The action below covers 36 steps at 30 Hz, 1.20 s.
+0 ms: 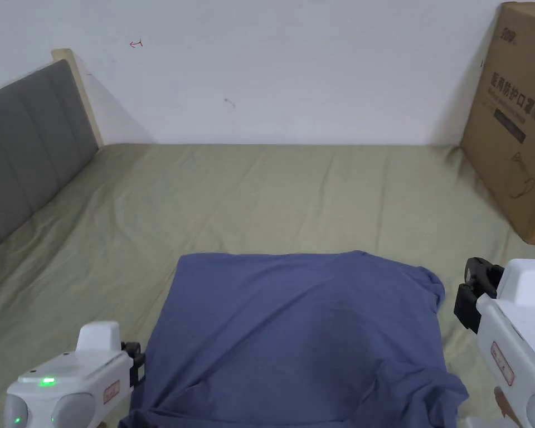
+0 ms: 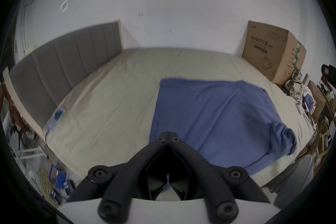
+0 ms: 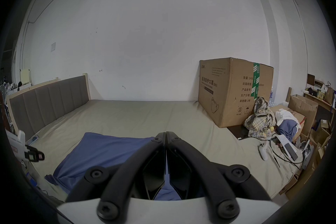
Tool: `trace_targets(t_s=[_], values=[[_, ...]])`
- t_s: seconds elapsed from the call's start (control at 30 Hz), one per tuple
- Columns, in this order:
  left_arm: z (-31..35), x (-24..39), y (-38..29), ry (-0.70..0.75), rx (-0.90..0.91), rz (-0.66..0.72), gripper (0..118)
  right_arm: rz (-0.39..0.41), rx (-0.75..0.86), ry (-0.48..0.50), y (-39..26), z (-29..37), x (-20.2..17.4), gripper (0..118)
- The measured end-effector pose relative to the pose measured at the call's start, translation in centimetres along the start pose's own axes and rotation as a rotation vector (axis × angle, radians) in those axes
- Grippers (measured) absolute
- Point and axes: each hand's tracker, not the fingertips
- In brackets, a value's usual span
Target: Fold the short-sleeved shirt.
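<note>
A blue short-sleeved shirt [image 1: 300, 329] lies spread on the olive bed sheet [image 1: 261, 189], near the front edge, with a sleeve bunched at its right front corner. My left gripper [image 1: 140, 359] hovers at the shirt's left edge. In the left gripper view its jaws [image 2: 168, 134] are pressed together with nothing between them, above the shirt [image 2: 214, 115]. My right gripper [image 1: 475, 295] is off the shirt's right edge, apart from it. In the right gripper view it [image 3: 165, 134] is shut and empty over the shirt [image 3: 101, 151].
A large cardboard box [image 1: 517, 122] stands on the bed at the back right. A grey padded headboard [image 1: 21, 150] runs along the left. A plaid cloth [image 3: 260, 118], a white controller [image 3: 263, 150] and cables lie at the bed's right side.
</note>
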Motion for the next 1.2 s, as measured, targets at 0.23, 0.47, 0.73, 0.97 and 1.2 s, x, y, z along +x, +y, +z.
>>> trace_targets(t_s=[0.23,0.47,0.73,0.97,1.2], values=[[-2.5,-1.9,-4.7,0.028,-0.177,0.017,99,0.001,-0.022,0.009,-0.4,-0.4,0.0,0],[-4.2,-1.4,-6.8,0.05,-0.212,0.005,103,-0.011,-0.049,0.01,-1.4,-0.6,0.3,0],[-5.6,-1.4,-7.4,-0.021,-0.236,0.006,1,-0.023,-0.096,-0.009,-2.9,-0.3,1.5,1],[-4.2,-1.7,-6.3,-0.018,-0.181,-0.024,1,-0.029,-0.38,-0.034,-10.2,-0.9,3.0,96],[-3.9,-1.3,-5.7,-0.026,-0.163,-0.018,1,-0.037,-0.637,0.01,-18.6,-2.2,2.5,89]])
